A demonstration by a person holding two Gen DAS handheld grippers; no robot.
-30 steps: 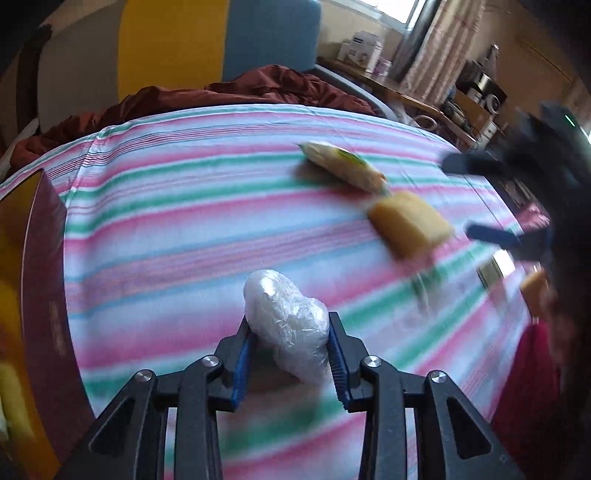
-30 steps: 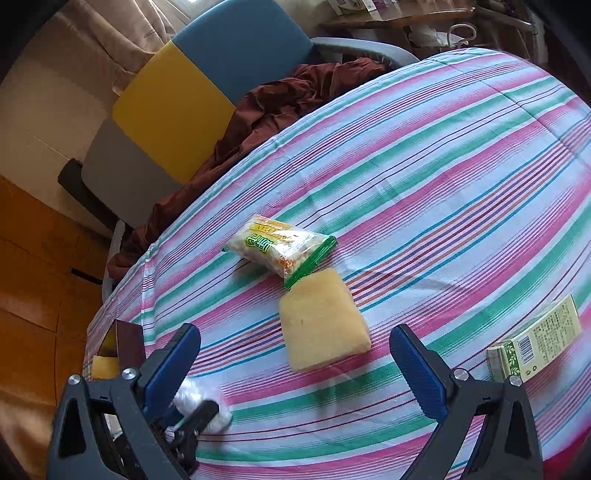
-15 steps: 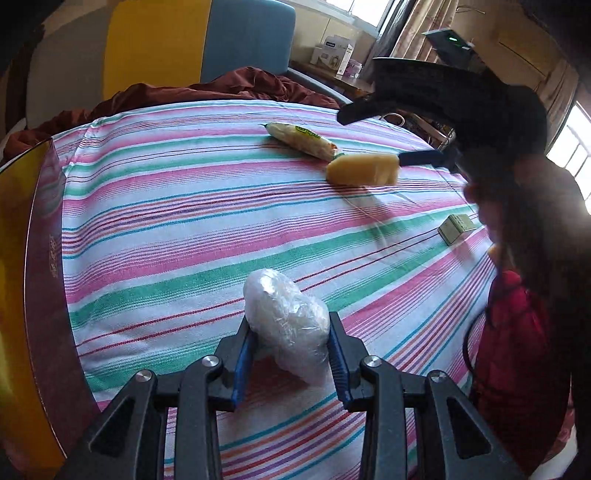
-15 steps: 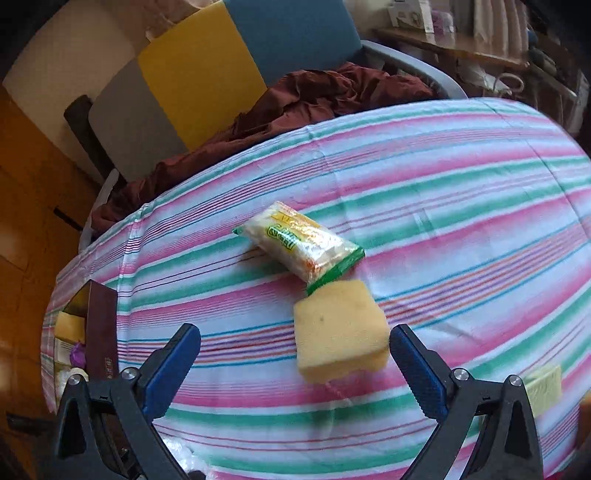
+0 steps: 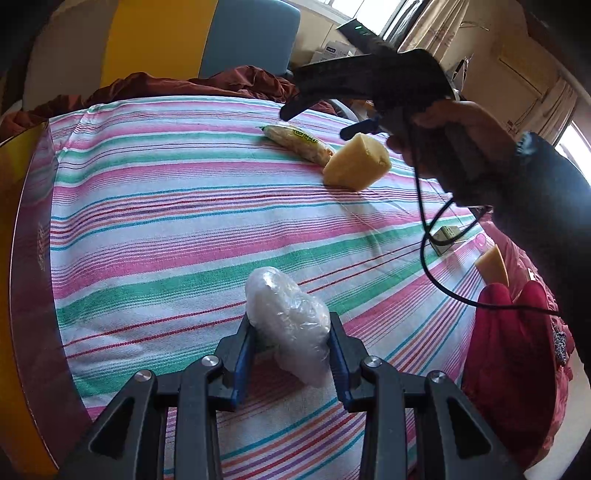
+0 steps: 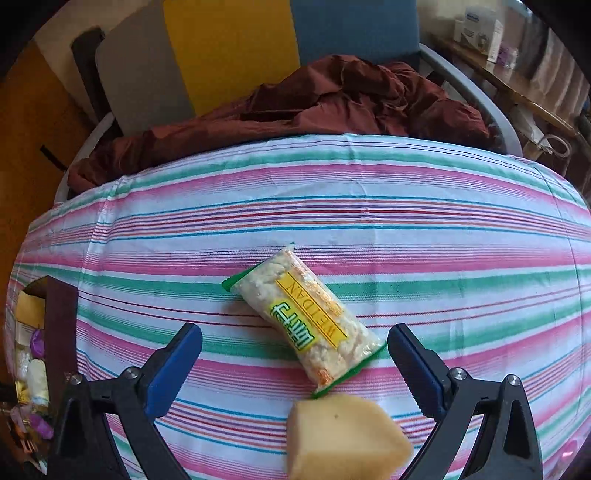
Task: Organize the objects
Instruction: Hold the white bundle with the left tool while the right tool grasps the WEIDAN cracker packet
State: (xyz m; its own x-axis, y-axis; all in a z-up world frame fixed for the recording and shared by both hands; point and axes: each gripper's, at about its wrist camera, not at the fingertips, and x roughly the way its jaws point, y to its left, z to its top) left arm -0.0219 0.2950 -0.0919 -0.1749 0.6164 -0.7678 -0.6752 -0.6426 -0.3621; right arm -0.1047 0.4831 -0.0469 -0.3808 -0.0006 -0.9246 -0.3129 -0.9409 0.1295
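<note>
Striped tablecloth [image 5: 155, 206] covers the round table. Left gripper [image 5: 288, 332]: both blue pads clamped on a plastic-wrapped white bundle [image 5: 286, 321], which stands between them on the cloth. Right gripper [image 6: 295, 354]: jaws spread wide, nothing gripped; a yellow sponge [image 6: 343, 439] lies just below the gap, a snack packet [image 6: 306, 317] lies slanted between the fingertips. Beyond the packet: bare cloth, then rumpled maroon fabric [image 6: 332, 99] on a multicoloured chair [image 6: 229, 48]

A home living space: beyond the striped tablecloth [image 6: 332, 206] stands a grey, yellow and blue armchair [image 6: 229, 55] draped with maroon cloth [image 6: 332, 99]; curtains [image 5: 424, 29] hang behind it.
</note>
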